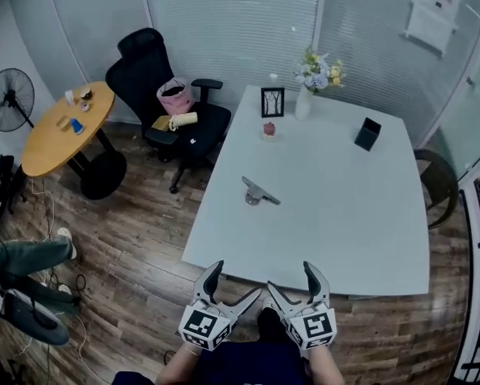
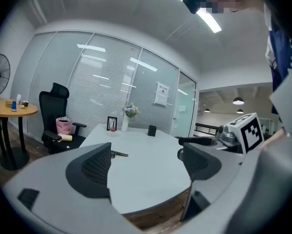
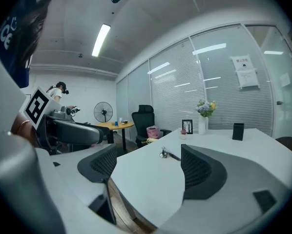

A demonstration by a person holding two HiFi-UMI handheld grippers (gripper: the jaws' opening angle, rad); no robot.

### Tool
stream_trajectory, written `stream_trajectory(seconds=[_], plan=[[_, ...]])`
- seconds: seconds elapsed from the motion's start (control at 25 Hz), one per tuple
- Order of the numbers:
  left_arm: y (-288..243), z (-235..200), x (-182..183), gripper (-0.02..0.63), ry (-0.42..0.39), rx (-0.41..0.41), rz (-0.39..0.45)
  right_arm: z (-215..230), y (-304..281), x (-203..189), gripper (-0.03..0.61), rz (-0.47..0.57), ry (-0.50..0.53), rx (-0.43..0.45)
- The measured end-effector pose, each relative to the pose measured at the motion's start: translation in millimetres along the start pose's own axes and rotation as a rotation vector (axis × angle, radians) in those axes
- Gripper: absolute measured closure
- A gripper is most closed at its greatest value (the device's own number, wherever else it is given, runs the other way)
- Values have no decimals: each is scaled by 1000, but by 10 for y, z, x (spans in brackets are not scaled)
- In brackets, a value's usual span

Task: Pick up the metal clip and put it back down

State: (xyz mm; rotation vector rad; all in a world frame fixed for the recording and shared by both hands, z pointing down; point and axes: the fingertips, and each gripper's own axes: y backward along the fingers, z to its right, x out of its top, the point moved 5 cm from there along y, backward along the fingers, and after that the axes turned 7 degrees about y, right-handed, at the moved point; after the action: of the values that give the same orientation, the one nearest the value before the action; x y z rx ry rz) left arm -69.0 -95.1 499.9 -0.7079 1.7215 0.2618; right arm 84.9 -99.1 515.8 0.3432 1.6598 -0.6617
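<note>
The left gripper (image 1: 237, 279) and right gripper (image 1: 289, 277) both hang just off the near edge of the table (image 1: 344, 215), over the wood floor (image 1: 144, 239), so there's loads of open room. The smooth white top ahead of them is bare right up to the metal clip (image 1: 258, 192). That lies out in front, a bit left of the gap between them and well apart from both. The left one's jaws are spread wide with nothing between the ribbed black pads (image 2: 94, 165), and it's the same for the right. The clip looks like shiny grey metal with a long flat arm. Way past it there's a white vase (image 1: 303, 104) holding flowers (image 1: 319, 72), a black box (image 1: 368, 134) (can't tell what's inside) and a framed picture (image 1: 272, 102). Off left, an office chair (image 1: 148, 70) has a pink bag (image 1: 175, 99) on its seat.
</note>
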Motion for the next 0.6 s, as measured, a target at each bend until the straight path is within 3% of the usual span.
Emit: stream_trajectory(seconds=[0.6], plan=[[-1049,-138,192,153,63,159,62,1102,-653,242,184,66,88,92]])
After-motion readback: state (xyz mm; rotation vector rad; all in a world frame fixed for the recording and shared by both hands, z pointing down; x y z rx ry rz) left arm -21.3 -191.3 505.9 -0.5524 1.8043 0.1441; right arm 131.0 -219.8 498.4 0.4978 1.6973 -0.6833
